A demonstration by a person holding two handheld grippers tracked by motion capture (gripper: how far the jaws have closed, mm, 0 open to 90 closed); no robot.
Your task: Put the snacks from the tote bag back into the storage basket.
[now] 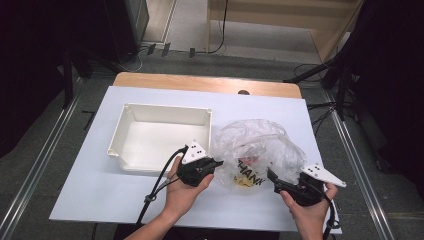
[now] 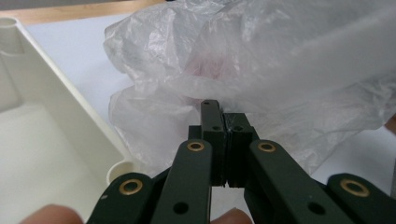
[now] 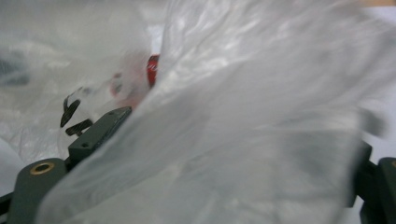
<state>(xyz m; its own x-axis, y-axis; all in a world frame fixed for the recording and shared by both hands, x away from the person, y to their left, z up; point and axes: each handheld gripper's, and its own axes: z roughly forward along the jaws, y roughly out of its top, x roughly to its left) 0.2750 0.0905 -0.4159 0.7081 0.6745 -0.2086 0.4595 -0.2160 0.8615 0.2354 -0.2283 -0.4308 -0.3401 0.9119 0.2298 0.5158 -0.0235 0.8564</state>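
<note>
Where the white sheet covers the wooden desk [image 1: 150, 80], we see grey floor all around, with metal rails at both sides and dark equipment behind. On the sheet stands a white tray [image 1: 125, 125], and just to its right lies a crumpled clear plastic bag [image 1: 255, 140] with black letters and something red inside. Our left gripper [image 1: 216, 163] is at the bag's left edge, next to the tray corner; its jaws are pressed together with a thin fold of the bag pinched between them. Our right gripper [image 1: 270, 175] is at the bag's lower right side; its jaws stand wide apart, and the bag film hangs loosely over them without being squeezed.
</note>
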